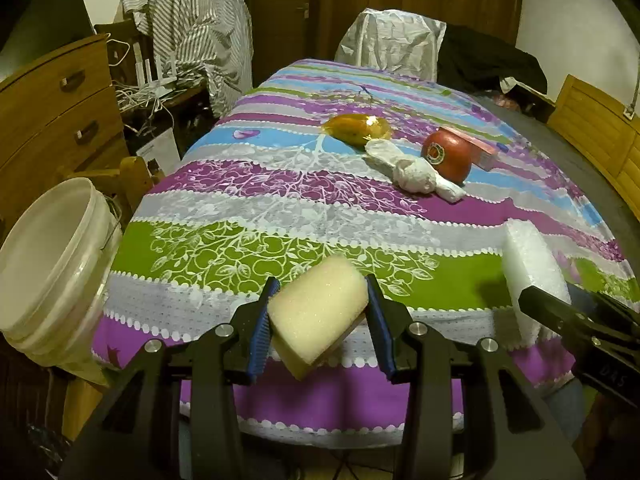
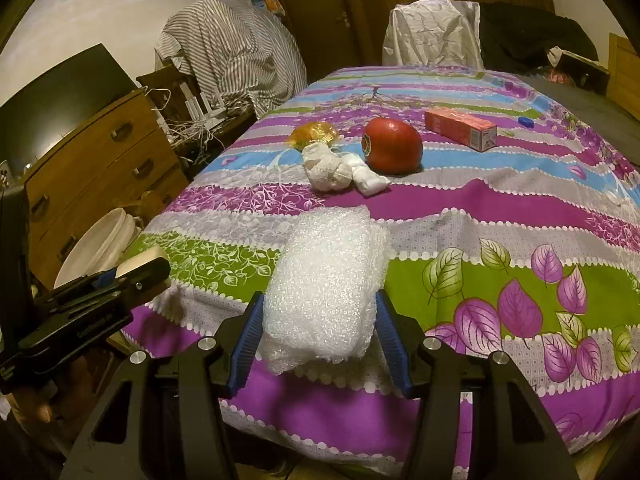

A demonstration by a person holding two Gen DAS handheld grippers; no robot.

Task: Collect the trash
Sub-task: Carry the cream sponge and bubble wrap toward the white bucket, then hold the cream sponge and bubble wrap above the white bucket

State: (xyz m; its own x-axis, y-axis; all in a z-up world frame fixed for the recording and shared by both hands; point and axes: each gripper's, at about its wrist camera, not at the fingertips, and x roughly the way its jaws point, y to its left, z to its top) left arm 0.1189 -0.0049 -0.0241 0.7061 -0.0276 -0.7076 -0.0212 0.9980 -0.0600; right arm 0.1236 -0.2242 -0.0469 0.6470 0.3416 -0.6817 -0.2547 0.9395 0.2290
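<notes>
My left gripper (image 1: 318, 314) is shut on a pale yellow sponge (image 1: 316, 312), held above the near edge of the table. A white bucket (image 1: 52, 264) stands off the table's left side, left of that gripper. My right gripper (image 2: 320, 322) is shut on a wad of bubble wrap (image 2: 326, 280), also over the near edge. Farther back on the striped cloth lie crumpled white tissue (image 2: 340, 170), a yellow plastic wrapper (image 2: 314, 134), a red round cheese (image 2: 392, 145) and a pink carton (image 2: 460, 128). The right gripper (image 1: 576, 320) with the bubble wrap (image 1: 532, 268) shows in the left wrist view.
The table (image 1: 280, 208) wears a purple, green and blue striped cloth. A wooden chest of drawers (image 1: 52, 120) and tangled white cables (image 1: 156, 96) stand at the left. A chair under white plastic (image 1: 392, 42) sits at the far end. A small blue cap (image 2: 526, 121) lies by the carton.
</notes>
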